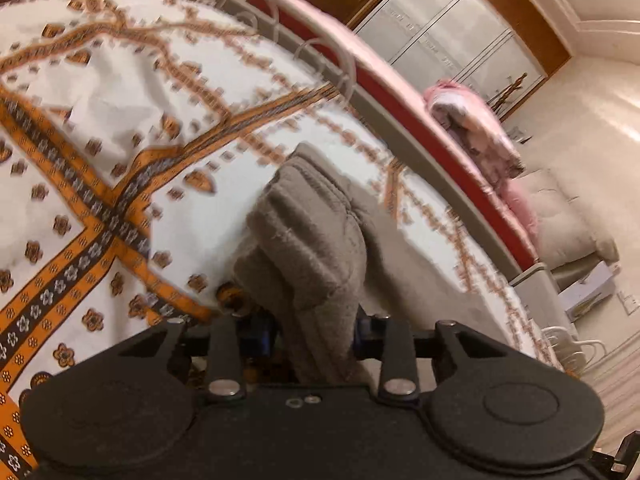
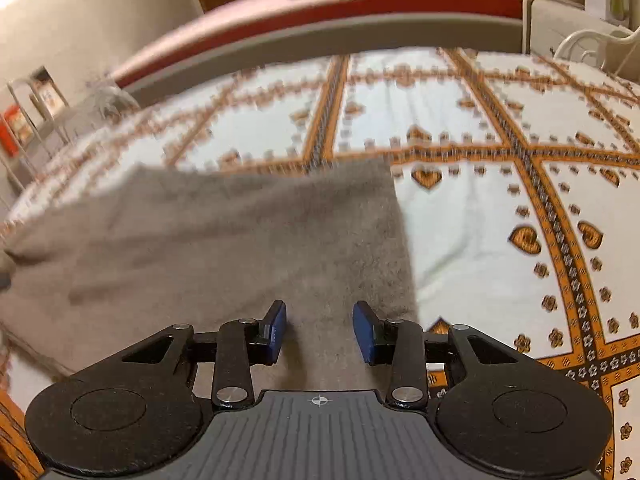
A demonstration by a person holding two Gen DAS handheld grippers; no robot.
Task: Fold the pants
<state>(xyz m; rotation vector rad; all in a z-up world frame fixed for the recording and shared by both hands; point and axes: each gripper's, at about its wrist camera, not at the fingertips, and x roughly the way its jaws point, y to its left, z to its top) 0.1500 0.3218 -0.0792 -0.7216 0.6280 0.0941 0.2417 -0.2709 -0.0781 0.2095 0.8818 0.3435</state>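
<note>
The pants (image 2: 224, 240) are grey-brown knit, spread flat on the patterned bed sheet in the right wrist view. My right gripper (image 2: 320, 332) hovers over their near edge with its blue pads (image 2: 278, 330) apart and nothing between them. In the left wrist view my left gripper (image 1: 316, 332) is shut on a bunched ribbed end of the pants (image 1: 308, 248), lifted above the sheet; the cloth hides its fingertips.
The bed has a white sheet with orange and black bands (image 1: 96, 216) (image 2: 532, 200). A grey and red bed rail (image 2: 320, 28) (image 1: 452, 160) runs along the far side. A pink blanket (image 1: 480, 128) and a beige cushion (image 1: 560, 216) lie beyond it.
</note>
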